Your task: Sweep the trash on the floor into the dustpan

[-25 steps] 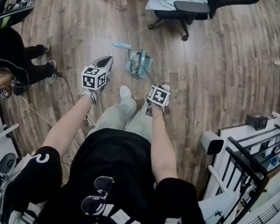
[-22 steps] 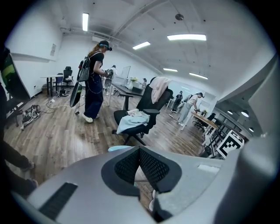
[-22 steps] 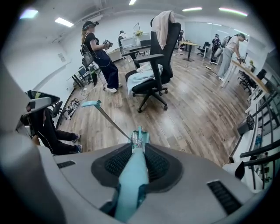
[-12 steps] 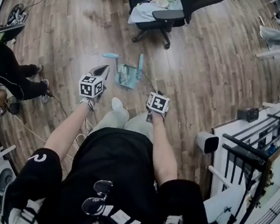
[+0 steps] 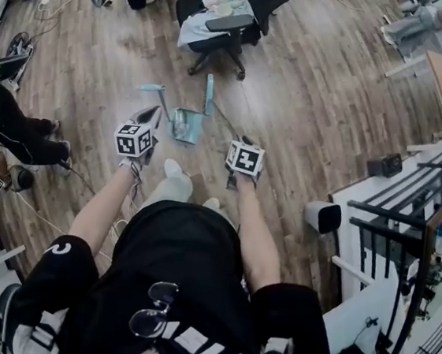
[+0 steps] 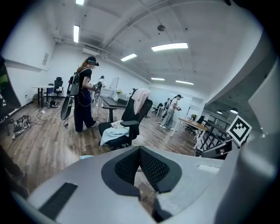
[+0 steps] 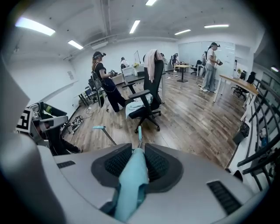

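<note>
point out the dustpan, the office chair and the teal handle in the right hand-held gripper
dustpan (image 5: 186,124): head view, on its teal pan.
office chair (image 5: 229,23): head view, on its dark armrest.
teal handle (image 7: 131,186): right gripper view, on the grip between the jaws.

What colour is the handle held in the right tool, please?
The handle is pale turquoise; the right gripper view shows it best.

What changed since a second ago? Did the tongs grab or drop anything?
Mostly the view swung: the office chair and dustpan sit lower and further left in the head view. Nothing seems grabbed or dropped. The right gripper and left gripper stayed out front; the right's tongs clamp a teal handle, the left's are shut.
</note>
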`<state>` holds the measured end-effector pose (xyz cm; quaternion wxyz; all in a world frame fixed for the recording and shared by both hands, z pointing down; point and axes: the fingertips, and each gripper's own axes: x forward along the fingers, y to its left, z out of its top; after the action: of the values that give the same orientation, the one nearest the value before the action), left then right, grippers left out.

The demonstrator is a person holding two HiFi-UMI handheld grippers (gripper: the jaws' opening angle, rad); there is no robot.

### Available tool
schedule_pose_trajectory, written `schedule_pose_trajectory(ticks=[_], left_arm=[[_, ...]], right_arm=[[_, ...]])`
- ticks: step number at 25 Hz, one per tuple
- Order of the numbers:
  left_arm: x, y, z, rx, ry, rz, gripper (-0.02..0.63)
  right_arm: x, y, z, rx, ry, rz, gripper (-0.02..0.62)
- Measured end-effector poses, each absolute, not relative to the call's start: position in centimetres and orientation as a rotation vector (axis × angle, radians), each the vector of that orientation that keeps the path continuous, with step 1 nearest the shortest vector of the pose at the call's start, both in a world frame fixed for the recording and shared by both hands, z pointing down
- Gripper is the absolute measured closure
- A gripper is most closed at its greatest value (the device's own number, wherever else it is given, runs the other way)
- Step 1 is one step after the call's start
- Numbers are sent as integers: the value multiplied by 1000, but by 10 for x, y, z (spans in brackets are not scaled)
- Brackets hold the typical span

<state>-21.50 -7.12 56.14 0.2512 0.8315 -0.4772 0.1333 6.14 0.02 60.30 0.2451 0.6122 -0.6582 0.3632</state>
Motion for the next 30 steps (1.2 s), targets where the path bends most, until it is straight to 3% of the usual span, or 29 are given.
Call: schedule_pose_trajectory(ticks=[12,30], left_arm=[[-132,21,545,2340,-1258,386,607],[-96,87,557,2344,-1202,413,607]], right_arm=[[135,103,583,1738,-1812,1010,511],[194,204,629,1813,-1649,1099,511]])
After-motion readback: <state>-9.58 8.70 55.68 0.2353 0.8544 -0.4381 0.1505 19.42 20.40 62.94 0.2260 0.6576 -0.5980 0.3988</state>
